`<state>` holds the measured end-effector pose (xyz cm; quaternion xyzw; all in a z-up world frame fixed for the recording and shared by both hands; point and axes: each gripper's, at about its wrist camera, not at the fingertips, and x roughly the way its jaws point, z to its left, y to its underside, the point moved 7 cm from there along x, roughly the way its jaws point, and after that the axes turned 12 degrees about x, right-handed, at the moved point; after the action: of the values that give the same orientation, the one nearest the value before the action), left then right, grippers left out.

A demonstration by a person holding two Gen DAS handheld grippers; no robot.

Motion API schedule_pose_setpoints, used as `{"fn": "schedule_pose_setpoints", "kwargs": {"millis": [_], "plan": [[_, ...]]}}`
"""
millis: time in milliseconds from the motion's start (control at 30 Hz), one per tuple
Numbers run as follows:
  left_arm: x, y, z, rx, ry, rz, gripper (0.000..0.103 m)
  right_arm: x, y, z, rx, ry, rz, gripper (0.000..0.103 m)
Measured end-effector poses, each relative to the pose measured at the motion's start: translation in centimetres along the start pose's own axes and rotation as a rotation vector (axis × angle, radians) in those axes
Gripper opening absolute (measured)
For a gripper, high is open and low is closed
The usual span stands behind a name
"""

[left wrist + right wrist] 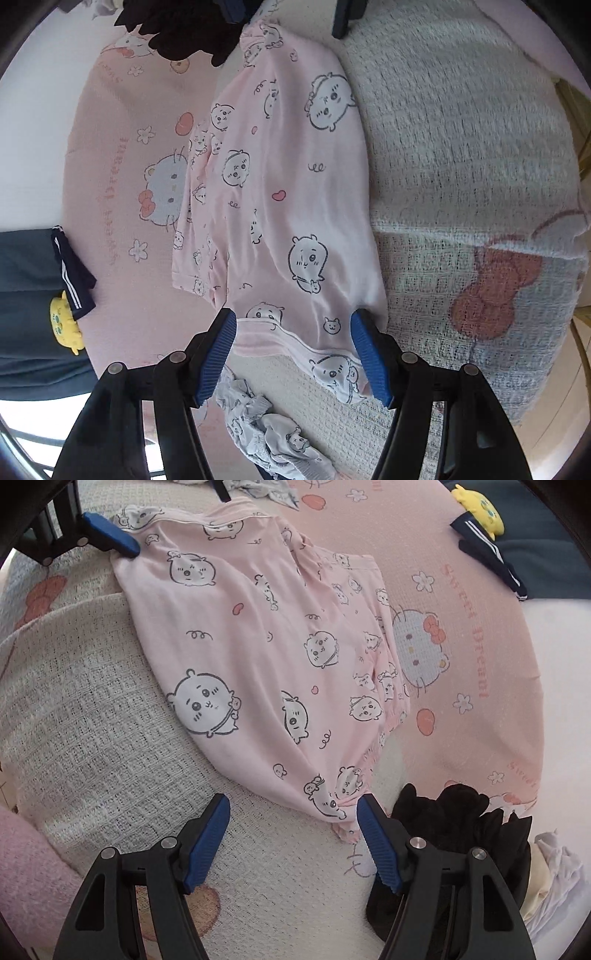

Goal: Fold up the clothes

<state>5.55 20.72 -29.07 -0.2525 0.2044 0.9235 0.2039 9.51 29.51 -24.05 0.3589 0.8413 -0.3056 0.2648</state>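
A pink garment [288,192] printed with white cartoon faces lies stretched along the bed. My left gripper [293,352] is open over its banded end; the band runs between the two blue pads and neither pad presses on it. In the right wrist view one left finger [110,535] rests at that end's corner. My right gripper [293,834] is open at the opposite, narrow end [332,805], whose bunched tip lies just inside the right-hand pad and is not pinched. The right gripper [288,22] shows at the top of the left wrist view.
Under the garment lie a white waffle blanket [461,147] and a pink cat-print sheet [122,173]. A black garment [454,812] sits beside my right gripper, and a crumpled grey printed garment [266,424] under my left. Dark navy clothes with a yellow plush [62,325] lie on the sheet's far side.
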Motion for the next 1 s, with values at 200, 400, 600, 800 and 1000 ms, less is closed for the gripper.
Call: {"fn": "schedule_pose_setpoints", "kwargs": {"millis": [200, 400, 600, 800, 1000], "plan": [[0.7, -0.1, 1.0, -0.011, -0.075, 0.021, 0.080, 0.5, -0.7, -0.2, 0.020, -0.011, -0.008, 0.076], [1.8, -0.4, 2.3, -0.053, -0.065, 0.046, 0.084, 1.2, -2.2, 0.0, -0.013, 0.001, -0.032, 0.076], [1.8, -0.8, 2.0, -0.012, -0.062, 0.018, 0.084, 1.5, -2.8, 0.0, -0.070, 0.030, -0.068, 0.080], [1.6, -0.2, 2.2, -0.088, 0.019, -0.043, 0.077, 0.9, -2.5, 0.5, -0.143, 0.060, -0.104, 0.080], [0.4, -0.8, 1.1, 0.000, -0.066, -0.061, 0.072, 0.8, -2.5, 0.6, -0.136, 0.065, -0.141, 0.080]]}}
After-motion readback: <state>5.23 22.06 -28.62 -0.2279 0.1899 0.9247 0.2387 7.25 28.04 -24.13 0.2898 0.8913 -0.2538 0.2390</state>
